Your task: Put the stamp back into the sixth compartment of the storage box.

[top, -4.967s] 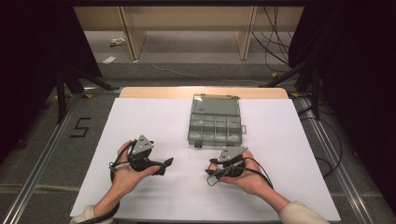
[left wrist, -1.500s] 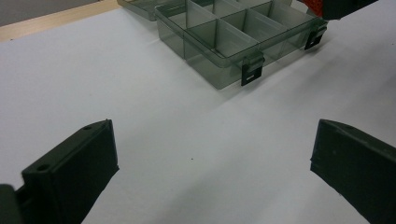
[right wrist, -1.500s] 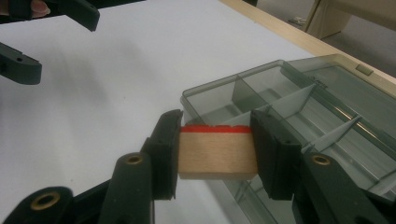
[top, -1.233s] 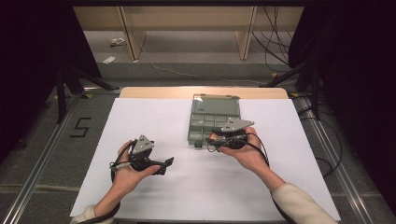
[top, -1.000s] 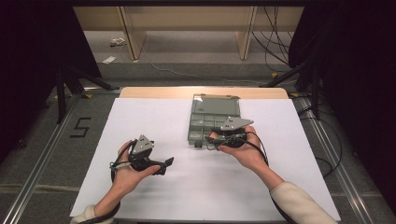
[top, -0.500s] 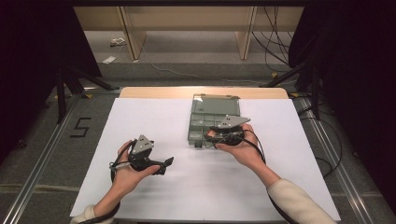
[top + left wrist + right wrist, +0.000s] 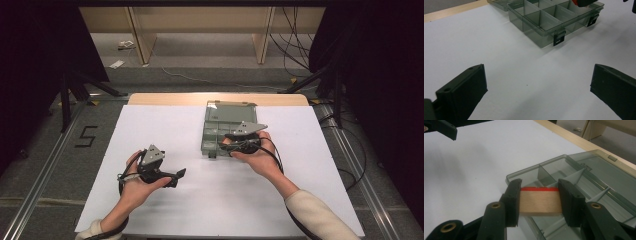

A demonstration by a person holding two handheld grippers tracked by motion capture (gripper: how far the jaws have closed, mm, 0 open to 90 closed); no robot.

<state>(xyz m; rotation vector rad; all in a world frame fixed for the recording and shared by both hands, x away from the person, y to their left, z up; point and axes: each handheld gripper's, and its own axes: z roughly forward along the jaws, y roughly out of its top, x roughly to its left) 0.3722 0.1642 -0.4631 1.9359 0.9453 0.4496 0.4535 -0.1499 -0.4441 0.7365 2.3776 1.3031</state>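
A wooden block (image 7: 540, 201) with a red top face is clamped between the two black jaws of my right gripper (image 7: 539, 197). It hangs over the near left compartments of a smoky clear compartment box (image 7: 574, 173), whose lid lies open at the far side. From above, my right gripper (image 7: 235, 145) sits over the box's (image 7: 225, 120) front part. My left gripper (image 7: 177, 176) rests on the white sheet at the left, pointing right. Its jaws stand wide apart with bare paper between them (image 7: 536, 87), and the box (image 7: 544, 22) lies ahead of them.
A white sheet (image 7: 150, 125) covers the table, with a wooden strip (image 7: 165, 98) at the far edge. The box has two black latches (image 7: 558, 38) on its front wall. Metal rails and cables run on the floor at both sides.
My right gripper has carried the block up and a little left, from the box's front right edge to over its front compartments. The left gripper has stayed put.
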